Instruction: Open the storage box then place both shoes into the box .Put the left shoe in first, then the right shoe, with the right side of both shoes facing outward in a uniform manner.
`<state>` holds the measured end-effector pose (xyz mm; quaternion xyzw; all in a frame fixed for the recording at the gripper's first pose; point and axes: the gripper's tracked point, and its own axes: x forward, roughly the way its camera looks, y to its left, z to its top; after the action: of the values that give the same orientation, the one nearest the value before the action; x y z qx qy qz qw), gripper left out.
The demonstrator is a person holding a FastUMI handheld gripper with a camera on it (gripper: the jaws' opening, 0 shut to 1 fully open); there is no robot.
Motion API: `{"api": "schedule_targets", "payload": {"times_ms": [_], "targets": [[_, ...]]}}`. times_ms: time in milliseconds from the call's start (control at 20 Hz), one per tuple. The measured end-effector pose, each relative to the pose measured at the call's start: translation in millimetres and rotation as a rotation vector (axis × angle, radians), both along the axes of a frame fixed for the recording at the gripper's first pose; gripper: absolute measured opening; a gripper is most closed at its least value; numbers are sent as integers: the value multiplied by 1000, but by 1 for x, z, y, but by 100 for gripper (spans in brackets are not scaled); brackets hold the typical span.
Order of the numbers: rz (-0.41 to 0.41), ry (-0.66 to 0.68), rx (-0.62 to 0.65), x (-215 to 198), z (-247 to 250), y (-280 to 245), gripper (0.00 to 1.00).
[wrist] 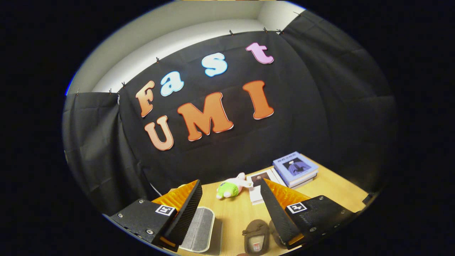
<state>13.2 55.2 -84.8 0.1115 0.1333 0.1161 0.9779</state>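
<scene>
Where the black cloth wall (320, 117) hangs behind it, a light wooden table (334, 188) is seen, its far edge met by the cloth and its right corner running out past the right finger. The gripper (231, 204) is held above the near part of the table, tilted, with its fingers (188, 209) spread wide apart and nothing gripped between them; bare table top is seen through the gap. A storage box (199, 227) with a grey, pale-rimmed top is set at the near left of the table, partly covered by the left finger, and whether it is open or closed cannot be told. A stack of books (296, 169) is laid near the far right edge, a blue-covered one on top, and a lighter book or booklet (257, 188) is placed just beside the stack on its left, partly hidden behind the right finger. Two brown shoes are found at the near edge: one shoe (256, 236) is seen between the fingers, its opening turned upward, and the second shoe (273, 227) is touching it on the right, mostly hidden under the right finger. A small plush toy (231, 187), green and pink, is laid on its side toward the far edge, beyond the fingers and just left of the booklet.
</scene>
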Motion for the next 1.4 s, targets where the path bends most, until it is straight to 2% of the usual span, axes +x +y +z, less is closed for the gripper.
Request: {"api": "schedule_targets", "payload": {"times_ms": [250,500,850,1200,1400], "targets": [[120,209,149,-5,-78,42,98],[200,381,257,-17,-138,77,98],[254,501,322,-19,-184,105,98],[338,616,316,-37,-224,132,98],[343,659,422,-39,-229,140,98]]}}
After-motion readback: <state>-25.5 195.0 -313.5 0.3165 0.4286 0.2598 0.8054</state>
